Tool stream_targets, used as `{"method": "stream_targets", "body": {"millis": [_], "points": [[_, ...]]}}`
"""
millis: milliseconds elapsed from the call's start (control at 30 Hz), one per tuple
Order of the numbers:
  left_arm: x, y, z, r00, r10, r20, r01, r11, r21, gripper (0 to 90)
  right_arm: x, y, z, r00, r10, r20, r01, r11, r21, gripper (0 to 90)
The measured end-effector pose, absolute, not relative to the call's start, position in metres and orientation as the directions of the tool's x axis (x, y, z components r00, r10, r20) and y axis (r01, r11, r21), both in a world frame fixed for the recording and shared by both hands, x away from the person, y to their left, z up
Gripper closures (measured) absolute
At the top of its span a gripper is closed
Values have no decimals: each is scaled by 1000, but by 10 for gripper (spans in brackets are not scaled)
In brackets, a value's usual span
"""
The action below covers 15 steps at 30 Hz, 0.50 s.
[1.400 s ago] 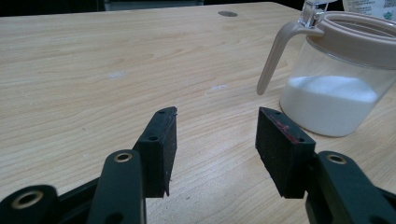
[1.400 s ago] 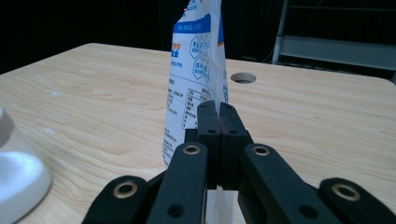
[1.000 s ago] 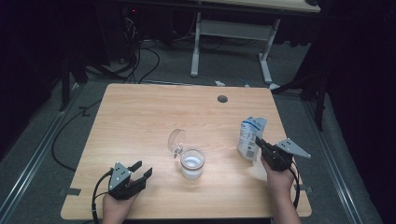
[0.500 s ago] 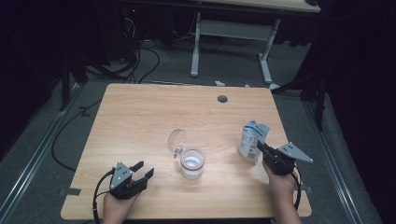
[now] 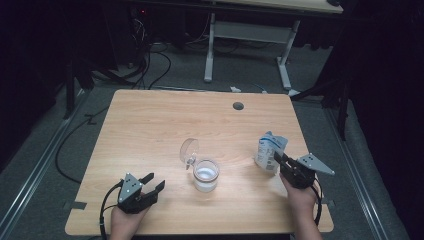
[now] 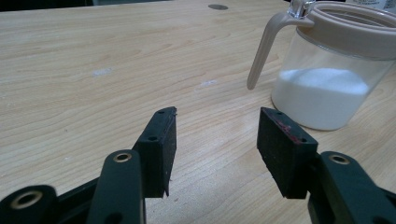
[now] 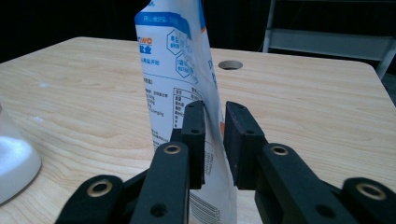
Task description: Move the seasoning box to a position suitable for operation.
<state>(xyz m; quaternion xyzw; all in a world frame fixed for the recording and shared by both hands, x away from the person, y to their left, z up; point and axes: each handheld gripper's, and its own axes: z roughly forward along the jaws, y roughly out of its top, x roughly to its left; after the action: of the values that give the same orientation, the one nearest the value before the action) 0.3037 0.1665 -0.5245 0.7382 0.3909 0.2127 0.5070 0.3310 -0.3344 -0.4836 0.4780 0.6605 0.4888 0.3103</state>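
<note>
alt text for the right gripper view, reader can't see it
The right gripper has its jaws around a standing white and blue pouch, and they have just been opening. It stands on a wooden table.

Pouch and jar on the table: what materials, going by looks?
White-and-blue printed pouch: seemingly thin glossy plastic film; it creases and buckles. Clear jar with white powder: transparent glass or hard plastic, can't tell which; its beige collar and handle look like matte moulded plastic.
</note>
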Motion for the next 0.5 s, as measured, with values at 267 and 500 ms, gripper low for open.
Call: {"method": "stream_targets", "body": {"millis": [267,500], "points": [[304,167,-525,604,793,-81,359,-181,915,476,332,-334,-484,-348,935,61,335,64,940,688],[304,167,-525,604,793,-79,359,-183,915,477,333,-331,-484,-355,933,63,343,67,937,628]]}}
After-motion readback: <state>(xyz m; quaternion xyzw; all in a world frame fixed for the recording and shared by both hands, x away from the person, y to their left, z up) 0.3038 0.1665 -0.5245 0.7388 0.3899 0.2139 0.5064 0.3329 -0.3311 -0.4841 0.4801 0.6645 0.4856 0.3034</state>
